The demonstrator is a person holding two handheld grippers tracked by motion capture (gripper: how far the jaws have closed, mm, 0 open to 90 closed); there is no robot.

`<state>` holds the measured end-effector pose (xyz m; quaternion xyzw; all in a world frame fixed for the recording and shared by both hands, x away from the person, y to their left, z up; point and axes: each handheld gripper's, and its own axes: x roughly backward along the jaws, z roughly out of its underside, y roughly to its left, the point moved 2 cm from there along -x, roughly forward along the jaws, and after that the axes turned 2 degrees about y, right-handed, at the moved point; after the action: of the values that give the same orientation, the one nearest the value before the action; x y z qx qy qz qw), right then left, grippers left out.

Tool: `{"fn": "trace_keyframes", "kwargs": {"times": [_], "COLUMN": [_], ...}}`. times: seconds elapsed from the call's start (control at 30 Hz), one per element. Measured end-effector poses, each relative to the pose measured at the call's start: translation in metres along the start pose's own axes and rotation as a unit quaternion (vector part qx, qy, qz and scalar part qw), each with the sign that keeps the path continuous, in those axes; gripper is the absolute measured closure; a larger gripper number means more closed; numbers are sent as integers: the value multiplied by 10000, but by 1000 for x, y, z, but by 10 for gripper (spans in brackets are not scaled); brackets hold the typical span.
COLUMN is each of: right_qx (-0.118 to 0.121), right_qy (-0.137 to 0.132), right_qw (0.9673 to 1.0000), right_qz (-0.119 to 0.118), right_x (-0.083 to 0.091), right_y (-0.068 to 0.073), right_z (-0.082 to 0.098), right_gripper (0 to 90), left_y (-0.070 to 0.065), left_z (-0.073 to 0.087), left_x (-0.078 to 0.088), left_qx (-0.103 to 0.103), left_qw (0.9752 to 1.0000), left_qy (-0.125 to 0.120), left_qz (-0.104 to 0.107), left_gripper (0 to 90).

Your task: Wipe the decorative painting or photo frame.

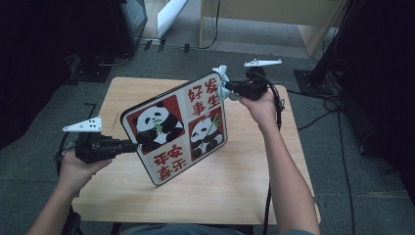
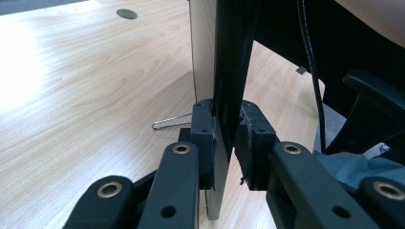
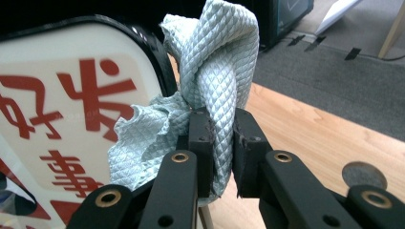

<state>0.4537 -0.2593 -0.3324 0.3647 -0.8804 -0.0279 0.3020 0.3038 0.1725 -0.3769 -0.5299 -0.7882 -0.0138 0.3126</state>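
At the middle of the wooden surface [image 1: 230, 191], a panda board [image 1: 176, 128] is held propped on its lower edge and tilted, with its printed face turned up toward the high view. Its edge at about 9 o'clock is clamped by the left tongs [image 1: 131, 145]; in the left gripper view the jaws of the left tongs [image 2: 224, 138] are seen closed tight on the thin dark panel, one pad on each face. At the board's corner toward 1 o'clock, a pale blue cloth [image 1: 222, 81] is pinched by the right tongs [image 1: 229, 88]; in the right gripper view the right tongs [image 3: 222, 143] are shut on a bunched, twisted fold of the cloth [image 3: 215, 71], which is pressed against or lies just beside the black rim next to the red characters. From this it is judged that the work in hand is a wiping of the board, and that the preparatory steps are done: the board has been lifted and steadied, the cloth has been gripped and brought to the upper corner. Whether any of the face has been wiped cannot be told, since no streaks or dirt can be made out. What seems left is the sweep across the panels toward 7 o'clock, then the setting down of board and cloth. A round hole [image 2: 126, 14] in the surface and a thin wire stand [image 2: 169, 123] beside the panel's foot are also visible.
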Motion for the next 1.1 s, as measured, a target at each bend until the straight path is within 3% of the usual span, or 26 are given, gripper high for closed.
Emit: {"fn": "trace_keyframes", "kwargs": {"times": [0.17,0.43,0.53,0.7,1.1], "right_qx": [59,-92,-47,-216,-226], "right_qy": [-6,87,-10,51,-39], "right_qw": [10000,9999,10000,9997,9997], "right_qz": [25,3,17,-73,-124], "right_x": [-1,-4,-5,-7,-11], "right_y": [-1,-3,-3,-7,-12], "right_z": [6,16,21,29,48], "right_gripper": [810,810,810,810,810], "left_y": [-1,0,0,0,1], "left_z": [0,1,1,1,1], "left_x": [0,0,0,-1,0], "left_qx": [16,36,30,39,17], "left_qw": [10000,10000,10000,9999,10000], "left_qy": [-4,-7,-7,-27,-33], "left_qz": [-26,77,77,92,78], "left_gripper": [793,792,791,791,791]}}
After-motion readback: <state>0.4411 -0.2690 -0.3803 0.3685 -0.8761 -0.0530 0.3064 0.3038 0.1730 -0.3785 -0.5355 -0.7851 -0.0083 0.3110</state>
